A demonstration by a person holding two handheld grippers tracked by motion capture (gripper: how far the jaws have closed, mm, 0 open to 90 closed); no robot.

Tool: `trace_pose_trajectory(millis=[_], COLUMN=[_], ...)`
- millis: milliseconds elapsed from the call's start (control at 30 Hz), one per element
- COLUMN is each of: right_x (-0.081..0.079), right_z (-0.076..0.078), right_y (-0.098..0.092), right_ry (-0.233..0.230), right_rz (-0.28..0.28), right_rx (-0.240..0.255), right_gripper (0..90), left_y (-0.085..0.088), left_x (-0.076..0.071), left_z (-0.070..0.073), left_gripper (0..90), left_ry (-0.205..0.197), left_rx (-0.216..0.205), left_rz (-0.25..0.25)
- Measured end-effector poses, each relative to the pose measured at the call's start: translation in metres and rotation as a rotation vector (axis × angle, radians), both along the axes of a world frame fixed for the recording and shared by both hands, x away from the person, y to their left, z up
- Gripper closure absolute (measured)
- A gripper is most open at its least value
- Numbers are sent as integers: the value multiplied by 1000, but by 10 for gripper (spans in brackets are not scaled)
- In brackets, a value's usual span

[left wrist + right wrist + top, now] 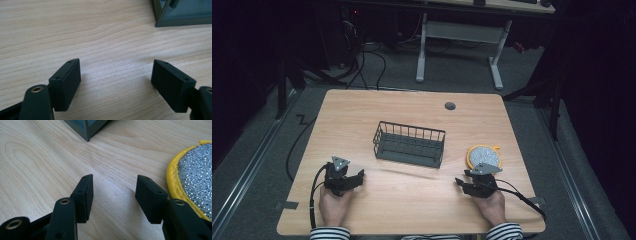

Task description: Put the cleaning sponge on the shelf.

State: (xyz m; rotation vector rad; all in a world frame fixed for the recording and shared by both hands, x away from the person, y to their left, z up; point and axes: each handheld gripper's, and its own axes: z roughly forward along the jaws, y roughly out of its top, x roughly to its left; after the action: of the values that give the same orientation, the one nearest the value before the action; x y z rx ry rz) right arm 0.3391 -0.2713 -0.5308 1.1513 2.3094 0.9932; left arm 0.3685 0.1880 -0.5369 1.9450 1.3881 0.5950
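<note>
A dark wire basket (410,144) stands in the middle of the wooden table (412,200). A round scouring pad (483,156), silver with a yellow rim, lies to its right. My left gripper (354,178) rests near the front left, open, with bare wood between its jaws (116,75); a basket corner (180,15) shows at the upper right of the left gripper view. My right gripper (464,184) rests near the front right, just in front of the pad, open and empty (114,190). In the right gripper view the pad (195,182) lies right of the jaws and a basket corner (85,127) sits above them.
A cable hole (450,106) sits near the table's far edge. Behind the table stand another desk's white legs (422,50) and floor cables (362,65). Striped sleeves (329,233) come in at the bottom edge.
</note>
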Motion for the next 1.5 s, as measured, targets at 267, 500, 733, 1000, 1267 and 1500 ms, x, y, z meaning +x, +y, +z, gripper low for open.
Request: trace_pose_trajectory(millis=[267,500,733,1000,1267,1500], right_x=[0,1,1,5,8,16], right_z=[0,0,0,1,11,36], right_y=[0,-1,-1,-2,-8,-19], right_ry=[1,3,3,16,15,-20], right_rz=[-1,12,7,13,-14,-15], right_rx=[2,-1,3,13,2,28], right_gripper=[490,490,503,508,545,569], left_y=[0,-1,1,2,4,0], left_x=[0,2,4,5,9,15], left_z=[0,0,0,0,9,32], left_gripper=[241,225,224,260,287,300], left_ry=[1,4,5,-1,12,-14], left_rx=[0,-2,-25,-30,-49,-80], left_rz=[-3,-20,-14,-3,-11,-60])
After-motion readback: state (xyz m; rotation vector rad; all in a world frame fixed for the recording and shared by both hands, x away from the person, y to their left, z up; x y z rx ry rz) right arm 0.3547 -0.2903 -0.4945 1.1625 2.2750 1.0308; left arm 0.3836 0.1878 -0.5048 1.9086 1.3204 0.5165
